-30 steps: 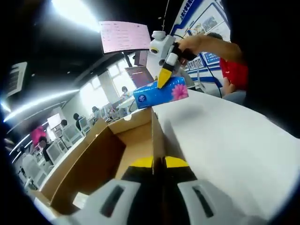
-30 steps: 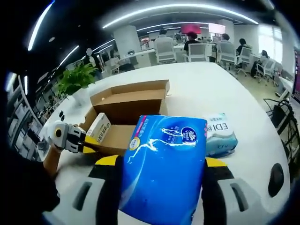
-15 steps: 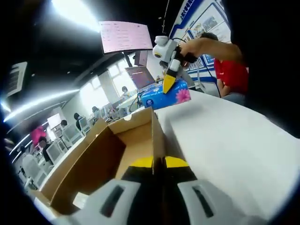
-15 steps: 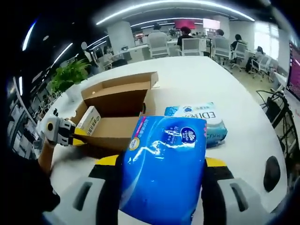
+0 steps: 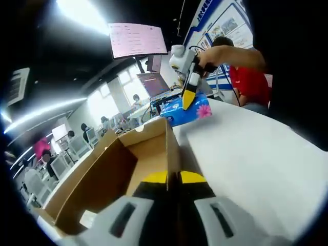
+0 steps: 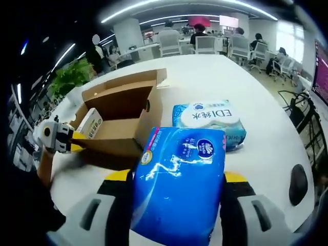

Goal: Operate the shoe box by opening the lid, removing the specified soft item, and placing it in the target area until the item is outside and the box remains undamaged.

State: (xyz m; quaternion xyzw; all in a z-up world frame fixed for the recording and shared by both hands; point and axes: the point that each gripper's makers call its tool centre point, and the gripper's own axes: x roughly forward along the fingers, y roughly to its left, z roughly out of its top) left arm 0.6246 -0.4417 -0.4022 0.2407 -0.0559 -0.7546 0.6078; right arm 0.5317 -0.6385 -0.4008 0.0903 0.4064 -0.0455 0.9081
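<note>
Table (image 6: 256, 72): tissue pack (image 6: 179, 179) now lower

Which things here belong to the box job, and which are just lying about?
Job: shoe box, blue tissue pack held in right gripper, left gripper clamping the box wall.
Lying about: light blue pack, potted plant, black disc.

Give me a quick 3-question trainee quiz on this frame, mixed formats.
1. True or false: the right gripper is shut on the blue tissue pack.
2. Where are the left gripper's jaws? A) clamped on the cardboard box wall B) open above the table C) on the plant
3. Fill in: a second, pale tissue pack lies on the table beside the ____.

Key: 1 true; 2 A; 3 box
</note>
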